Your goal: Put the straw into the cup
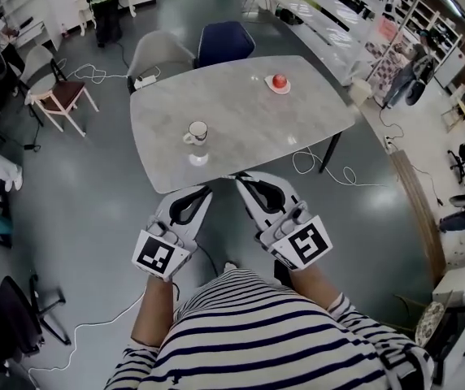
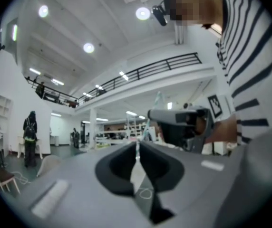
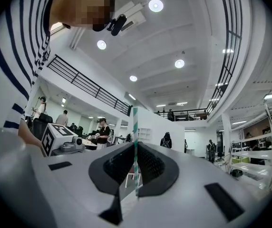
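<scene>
Straw is in hand, not yet carried over. The right hand-held gripper (image 3: 136, 148) is pressed shut on the striped straw (image 3: 135, 127), which sticks up past its jaws. The left hand-held gripper (image 2: 137, 148) is pressed together and empty. Both are held low by the body, pointing at the table's (image 1: 314, 104) near edge. The cup (image 1: 197, 132) stands on the table ahead. Next move likely: reach forward and line the straw's end up over the cup's mouth.

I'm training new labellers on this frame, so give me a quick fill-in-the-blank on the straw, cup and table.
1. The gripper clamping the striped straw is the person's ___ one.
2. The cup stands upright on the ___, ahead of both grippers.
3. The object on the small white dish at the far side of the table is ___ in colour.
Missing words: right; table; red.
</scene>
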`<move>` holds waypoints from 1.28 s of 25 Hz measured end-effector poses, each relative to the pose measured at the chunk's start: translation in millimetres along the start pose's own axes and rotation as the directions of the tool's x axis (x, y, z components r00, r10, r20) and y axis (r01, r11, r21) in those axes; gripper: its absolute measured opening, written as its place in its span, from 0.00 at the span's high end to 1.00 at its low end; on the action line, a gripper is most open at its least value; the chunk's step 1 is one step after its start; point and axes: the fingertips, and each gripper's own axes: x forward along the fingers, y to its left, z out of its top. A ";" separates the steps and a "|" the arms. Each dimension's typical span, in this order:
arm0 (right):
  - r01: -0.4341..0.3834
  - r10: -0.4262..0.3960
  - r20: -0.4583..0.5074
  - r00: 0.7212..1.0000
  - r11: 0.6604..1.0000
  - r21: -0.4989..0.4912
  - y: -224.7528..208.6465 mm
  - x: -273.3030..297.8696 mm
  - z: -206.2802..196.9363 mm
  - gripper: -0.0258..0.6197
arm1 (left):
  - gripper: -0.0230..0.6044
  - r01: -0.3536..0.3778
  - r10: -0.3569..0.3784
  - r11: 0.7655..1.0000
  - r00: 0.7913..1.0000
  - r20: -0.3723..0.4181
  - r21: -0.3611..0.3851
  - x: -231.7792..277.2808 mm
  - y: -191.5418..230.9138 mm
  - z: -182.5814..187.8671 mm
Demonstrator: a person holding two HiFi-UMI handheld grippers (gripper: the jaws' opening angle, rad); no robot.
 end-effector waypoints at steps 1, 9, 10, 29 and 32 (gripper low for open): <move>-0.009 0.009 0.002 1.000 1.000 0.001 0.8 0.9 0.3 0.92 | 0.92 -0.005 0.005 1.000 1.000 0.002 0.003 -0.7 0.4 0.0; -0.042 0.042 0.007 0.999 0.999 0.023 3.0 5.4 -8.0 0.92 | 0.92 -0.035 0.035 0.999 0.999 -0.006 0.000 -5.0 1.6 -6.8; -0.044 0.044 0.005 0.999 0.999 0.027 -2.1 8.0 -8.3 0.92 | 0.92 -0.037 0.037 0.999 0.999 -0.009 -0.003 -0.1 5.4 -6.5; 0.027 -0.027 -0.014 1.000 1.000 0.010 -52.6 119.8 -26.6 0.92 | 0.93 -0.001 0.001 1.000 1.000 0.007 0.005 32.3 130.3 -16.6; 0.050 -0.050 -0.005 0.999 0.999 -0.004 -50.5 117.8 -25.6 0.92 | 0.93 0.008 -0.009 1.000 1.000 0.027 0.013 27.7 129.9 -15.7</move>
